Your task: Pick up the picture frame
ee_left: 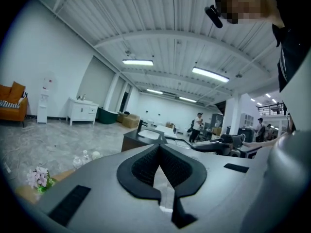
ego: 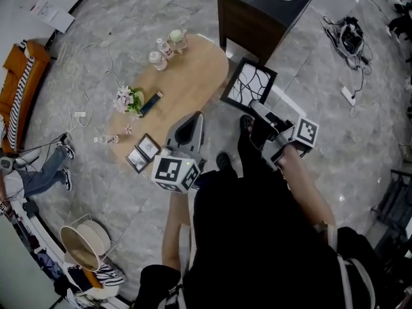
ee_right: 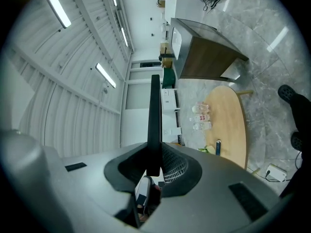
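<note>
In the head view a black picture frame (ego: 248, 84) with a white-and-black branch pattern hangs above the floor, right of the wooden table (ego: 193, 76). My right gripper (ego: 255, 107) is shut on its near edge. The right gripper view shows the frame edge-on as a thin black bar (ee_right: 155, 106) clamped between the pads of that gripper (ee_right: 154, 130). My left gripper (ego: 196, 117) hovers by the table's near end, apart from the frame. Its jaws meet at the tip (ee_left: 158, 147) with nothing between them.
On the oval table stand several bottles (ego: 166, 49), a flower bunch (ego: 129, 100), a dark remote (ego: 151, 103) and two small frames (ego: 143, 152). A dark cabinet (ego: 257, 11) stands behind. Cables (ego: 77, 114) trail on the floor; an orange chair (ego: 19, 89) sits far left.
</note>
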The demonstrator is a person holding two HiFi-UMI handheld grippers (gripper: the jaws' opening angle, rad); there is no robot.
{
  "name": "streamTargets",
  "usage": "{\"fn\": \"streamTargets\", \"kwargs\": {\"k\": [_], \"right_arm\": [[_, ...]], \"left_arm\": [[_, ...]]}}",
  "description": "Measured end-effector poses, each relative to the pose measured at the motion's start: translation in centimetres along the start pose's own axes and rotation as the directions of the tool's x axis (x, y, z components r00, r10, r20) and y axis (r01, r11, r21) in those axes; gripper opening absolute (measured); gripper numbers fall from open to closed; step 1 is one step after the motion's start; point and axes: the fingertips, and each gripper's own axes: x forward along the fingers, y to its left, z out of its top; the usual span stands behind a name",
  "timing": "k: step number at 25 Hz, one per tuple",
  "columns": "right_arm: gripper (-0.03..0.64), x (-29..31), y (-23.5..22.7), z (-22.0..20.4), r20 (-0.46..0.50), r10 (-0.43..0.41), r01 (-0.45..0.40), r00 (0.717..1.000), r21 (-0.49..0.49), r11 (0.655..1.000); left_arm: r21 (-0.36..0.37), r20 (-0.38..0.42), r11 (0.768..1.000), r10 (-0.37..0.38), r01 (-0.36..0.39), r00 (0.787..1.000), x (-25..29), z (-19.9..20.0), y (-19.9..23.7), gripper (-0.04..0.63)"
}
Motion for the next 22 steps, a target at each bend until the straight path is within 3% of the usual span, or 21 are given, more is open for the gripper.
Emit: {"fn": "streamTargets", "kwargs": {"k": [13, 22], "right_arm": [[0.066, -1.1, 0.0, -0.4, 0.077, -0.018, 0.021, 0.997, -0.036, 0.999], [0.066, -1.0, 0.6, -0.6, 0.036, 0.011, -0.008, 0.999, -0.079, 0.997]], "left_arm": [[-0.004, 0.016, 0.999, -0.041, 0.041, 0.999, 0.4, 1.0, 2.5, 0.012], [0.003, 0.011, 1.000, -0.030, 0.030, 0.999, 1.0, 0.8, 1.8, 0.013]]}}
